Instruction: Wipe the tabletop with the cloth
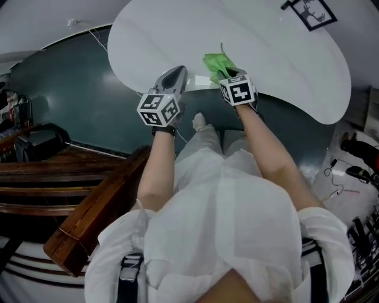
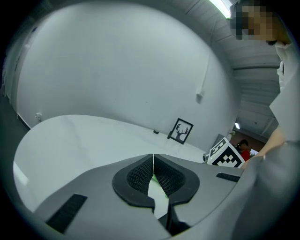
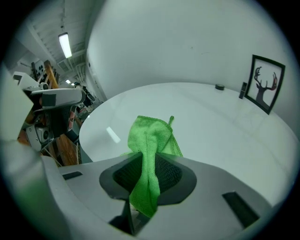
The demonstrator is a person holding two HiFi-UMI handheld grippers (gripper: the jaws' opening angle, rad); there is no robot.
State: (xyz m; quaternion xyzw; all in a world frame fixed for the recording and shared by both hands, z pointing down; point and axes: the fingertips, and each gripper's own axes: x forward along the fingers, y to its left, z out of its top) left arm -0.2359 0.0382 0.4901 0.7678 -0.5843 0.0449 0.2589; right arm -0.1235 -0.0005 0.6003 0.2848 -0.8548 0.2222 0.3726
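While the right gripper (image 3: 146, 164) clamps a fuzzy green microfibre cloth (image 3: 150, 136) between its ribbed black pads, the bunched fabric sticks out over the near edge of the smooth, white, rounded tabletop (image 3: 220, 126). The left gripper (image 2: 153, 169), just beside it, has its jaws pressed together on nothing.

Count of things at a white table, from a head camera and two gripper cameras.
Two grippers at centre frame: one left gripper (image 1: 179, 71) and one right gripper (image 1: 228, 72). Two marker cubes (image 1: 159, 110), one on each gripper. One green cloth (image 1: 216, 61), upper centre. One white tabletop (image 1: 284, 59) across the top. One framed picture (image 1: 314, 13) of a deer, upper right. Two small dark items (image 3: 219, 86) to its left. Two bare forearms (image 1: 155, 171), centre.
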